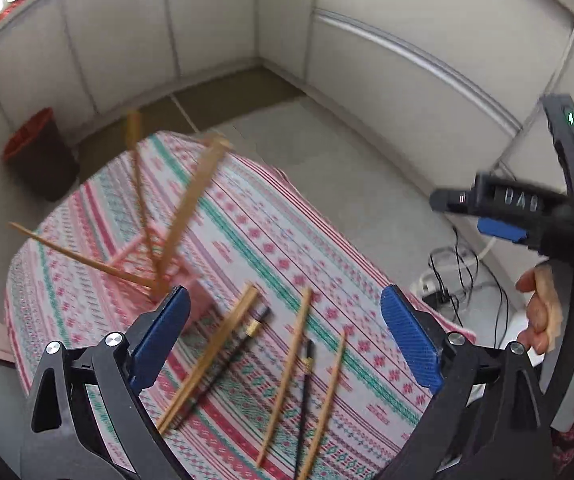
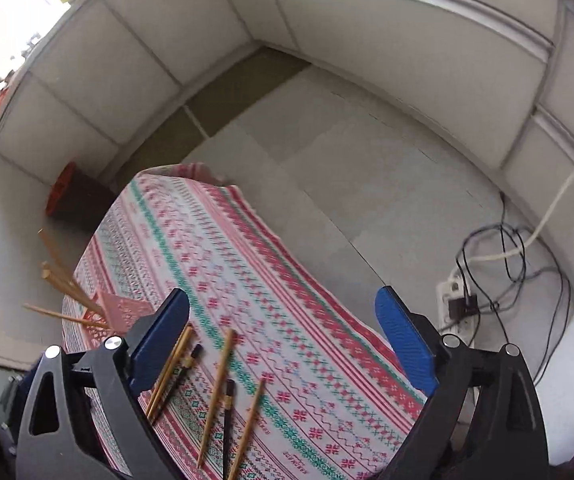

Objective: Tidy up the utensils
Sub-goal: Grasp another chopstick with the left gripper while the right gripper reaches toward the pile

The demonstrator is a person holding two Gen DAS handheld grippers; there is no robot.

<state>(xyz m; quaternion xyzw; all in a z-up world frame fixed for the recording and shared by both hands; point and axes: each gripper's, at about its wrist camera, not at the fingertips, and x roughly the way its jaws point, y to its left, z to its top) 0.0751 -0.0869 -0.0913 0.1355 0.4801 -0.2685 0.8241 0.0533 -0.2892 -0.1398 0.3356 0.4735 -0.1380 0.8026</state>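
Left hand-held gripper point(image 1: 285, 340): blue pads spread wide apart, nothing between them; it hangs tilted down over the loose chopsticks.
Right hand-held gripper point(image 2: 283, 340): pads likewise wide apart and empty, angled down over the same patch of cloth; in the left view its body shows at 3 o'clock, with the person's hand point(image 1: 539, 312) on the grip.
Loose chopsticks point(image 1: 287, 384): several bamboo sticks lie scattered on the cloth just below and between the left pads, running roughly from 7 to 1 o'clock; two of them lie side by side nearest the left pad.
Dark chopsticks point(image 1: 303, 396): two black ones with gold bands lie among the bamboo ones, one beside the pair, one between two single sticks.
Pink holder point(image 1: 175, 280): at 10 o'clock from the left pads, on the cloth; several bamboo sticks stand in it, splayed outward.
Worktop point(image 1: 271, 236): covered by a red, green and white patterned cloth.
Floor: dark bin point(image 1: 39, 160) with an orange rim at 10 o'clock; power strip and cables point(image 2: 463, 300) at 3 o'clock.
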